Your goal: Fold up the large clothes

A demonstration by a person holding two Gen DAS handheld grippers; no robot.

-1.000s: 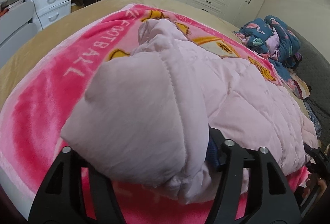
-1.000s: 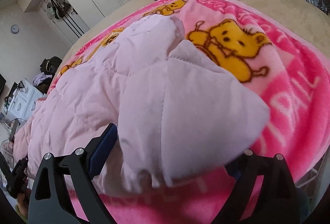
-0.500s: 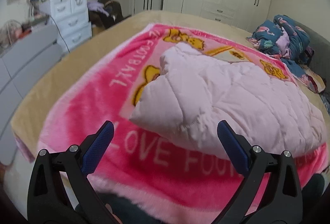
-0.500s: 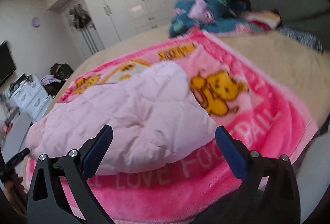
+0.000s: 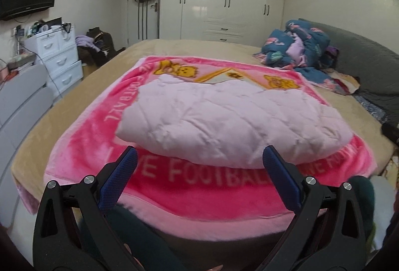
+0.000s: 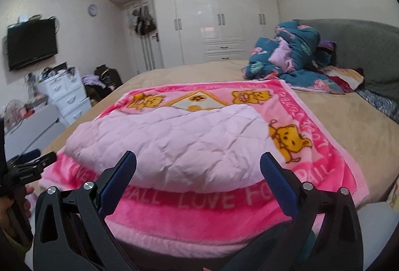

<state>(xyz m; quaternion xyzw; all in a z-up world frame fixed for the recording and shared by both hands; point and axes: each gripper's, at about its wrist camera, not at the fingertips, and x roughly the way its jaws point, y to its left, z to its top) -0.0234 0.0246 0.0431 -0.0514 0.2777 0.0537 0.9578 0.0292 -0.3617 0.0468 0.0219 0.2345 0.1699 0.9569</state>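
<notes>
A pale pink quilted jacket (image 5: 232,121) lies folded into a puffy, creased rectangle at the middle of a bright pink blanket (image 5: 199,186) on a tan bed (image 6: 349,126). Both the left gripper (image 5: 199,158) and right gripper (image 6: 198,158) hang released, holding nothing, short of its near edge. At two o'clock lies heaped blue bedding (image 5: 299,46); at ten o'clock stands a white drawer unit (image 5: 59,56).

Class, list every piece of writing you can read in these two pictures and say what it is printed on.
"FOOTBALL": near border of the pink blanket, left wrist view.
"LOVE": same near border, right wrist view; the words beside it are cut off by the folded pink quilted garment.
Side and far border lettering: curved and blurred, not reliably readable.
Wall clock: numerals too small.
</notes>
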